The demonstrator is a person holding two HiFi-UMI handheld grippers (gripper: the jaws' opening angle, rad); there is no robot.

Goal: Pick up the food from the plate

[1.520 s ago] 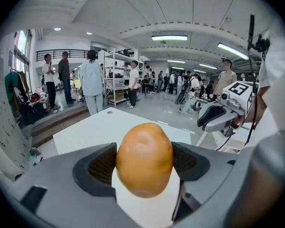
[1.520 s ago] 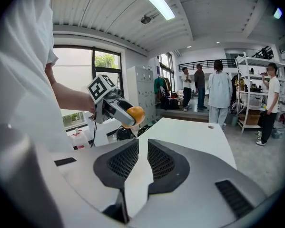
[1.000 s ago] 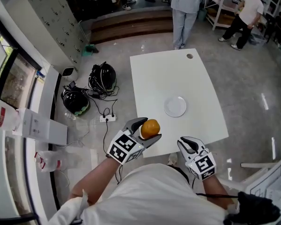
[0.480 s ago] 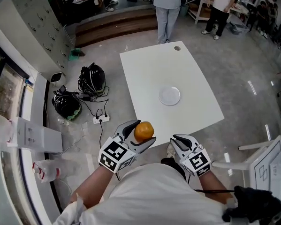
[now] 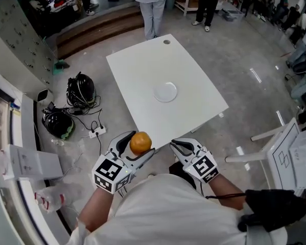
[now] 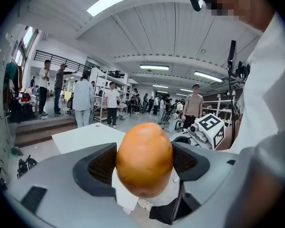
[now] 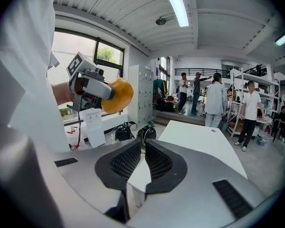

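Note:
My left gripper is shut on an orange, held off the near edge of the white table, close to my body. In the left gripper view the orange fills the gap between both pads. The white plate lies bare near the table's middle. My right gripper hangs beside the left one, shut with nothing in it; in the right gripper view its pads almost touch, and the orange shows to the upper left.
Two helmets and a power strip with cables lie on the floor left of the table. A white chair stands to the right. People stand beyond the table's far end. White boxes sit at the left.
The head view has shifted, so the table and plate now sit farther up and left. Both grippers stay close to my body, the left one still holding the orange.

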